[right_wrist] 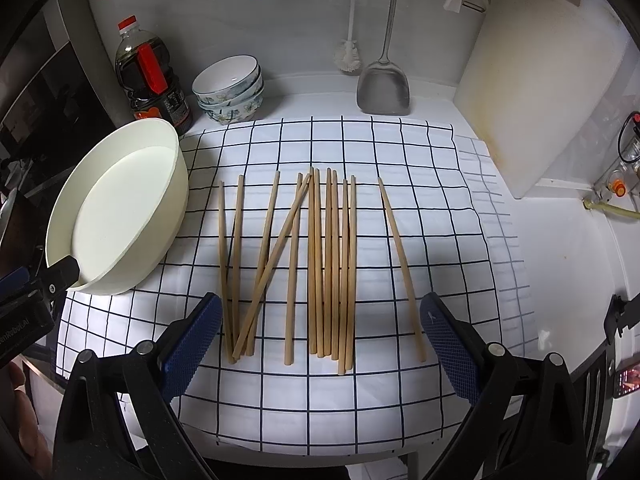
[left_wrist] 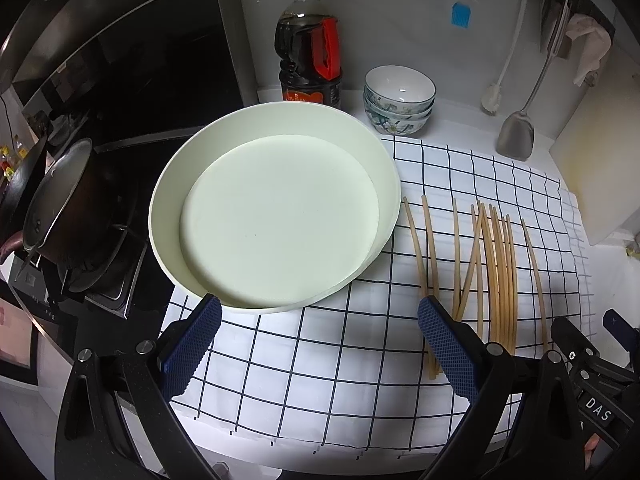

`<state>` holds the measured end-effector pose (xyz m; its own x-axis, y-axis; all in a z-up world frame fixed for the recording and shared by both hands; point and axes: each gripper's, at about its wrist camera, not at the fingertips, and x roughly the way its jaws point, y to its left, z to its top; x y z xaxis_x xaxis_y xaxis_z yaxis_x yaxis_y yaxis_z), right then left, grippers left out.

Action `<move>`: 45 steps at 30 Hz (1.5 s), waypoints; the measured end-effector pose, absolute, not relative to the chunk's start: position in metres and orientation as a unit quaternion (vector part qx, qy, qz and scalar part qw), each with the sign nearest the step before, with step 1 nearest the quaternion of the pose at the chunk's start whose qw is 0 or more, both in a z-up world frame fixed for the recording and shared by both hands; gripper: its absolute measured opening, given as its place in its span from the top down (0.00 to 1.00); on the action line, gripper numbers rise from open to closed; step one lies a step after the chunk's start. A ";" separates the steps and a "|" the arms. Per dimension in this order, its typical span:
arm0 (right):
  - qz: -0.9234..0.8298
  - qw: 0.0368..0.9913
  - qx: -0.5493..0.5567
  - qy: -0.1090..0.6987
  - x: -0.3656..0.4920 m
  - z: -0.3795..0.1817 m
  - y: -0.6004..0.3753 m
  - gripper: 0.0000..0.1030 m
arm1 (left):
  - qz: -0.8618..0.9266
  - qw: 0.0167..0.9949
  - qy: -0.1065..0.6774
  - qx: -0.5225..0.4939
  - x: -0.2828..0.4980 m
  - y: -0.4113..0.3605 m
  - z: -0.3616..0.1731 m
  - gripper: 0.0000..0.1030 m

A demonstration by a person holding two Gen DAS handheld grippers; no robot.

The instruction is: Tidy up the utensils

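Ahead, chopsticks (right_wrist: 320, 264) between spread right claw (right_wrist: 320, 344) fingers | on cloth (right_wrist: 440, 200)

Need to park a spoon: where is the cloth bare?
Bare: the cloth strip nearest the tools, and between the chopsticks and cutting board. Crowded: the middle, and the left by the basin.

Your left gripper (left_wrist: 320, 344) hangs with its jaws spread wide over the checked cloth (left_wrist: 320, 360). Ahead of its left finger sits the round white basin (left_wrist: 276, 128), tipped toward you. By the right finger the wooden chopsticks (left_wrist: 500, 272) lie loosely side by side, one crossing others. Behind stand a soy sauce bottle (left_wrist: 308, 52) and stacked bowls (left_wrist: 398, 100).
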<state>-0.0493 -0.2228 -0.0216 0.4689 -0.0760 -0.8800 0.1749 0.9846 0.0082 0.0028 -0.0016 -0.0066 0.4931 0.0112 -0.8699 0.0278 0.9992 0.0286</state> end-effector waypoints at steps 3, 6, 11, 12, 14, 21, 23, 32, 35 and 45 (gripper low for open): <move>-0.072 0.858 0.046 0.506 -0.046 -0.020 -0.219 0.08 | -0.005 0.865 0.501 0.021 0.002 -0.002 -0.005 0.06; -0.071 0.860 0.045 0.504 -0.048 -0.018 -0.219 0.08 | -0.004 0.866 0.500 0.022 0.003 -0.001 -0.005 0.06; -0.069 0.860 0.045 0.503 -0.047 -0.016 -0.221 0.08 | -0.004 0.866 0.500 0.022 0.004 0.001 -0.003 0.06; -0.069 0.860 0.045 0.503 -0.046 -0.016 -0.221 0.08 | -0.004 0.866 0.500 0.023 0.004 0.001 -0.003 0.06; -0.068 0.860 0.045 0.504 -0.046 -0.015 -0.221 0.08 | -0.003 0.866 0.500 0.023 0.004 0.001 -0.003 0.06; -0.069 0.860 0.044 0.504 -0.046 -0.015 -0.220 0.08 | -0.003 0.866 0.500 0.023 0.005 0.002 -0.002 0.06; -0.068 0.860 0.044 0.504 -0.046 -0.015 -0.220 0.08 | -0.003 0.866 0.499 0.023 0.005 0.002 -0.002 0.06; -0.068 0.860 0.043 0.504 -0.047 -0.014 -0.220 0.08 | -0.004 0.867 0.498 0.024 0.001 0.001 0.000 0.06; -0.068 0.860 0.043 0.504 -0.047 -0.014 -0.220 0.08 | -0.004 0.867 0.498 0.024 0.002 0.000 0.000 0.06; -0.069 0.860 0.044 0.504 -0.048 -0.014 -0.220 0.08 | -0.004 0.867 0.498 0.023 0.001 0.000 0.000 0.06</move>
<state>-0.0482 -0.2201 -0.0141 0.4835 -0.0742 -0.8722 0.1619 0.9868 0.0058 0.0010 -0.0003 0.0003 0.5041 0.0159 -0.8635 0.0306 0.9989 0.0363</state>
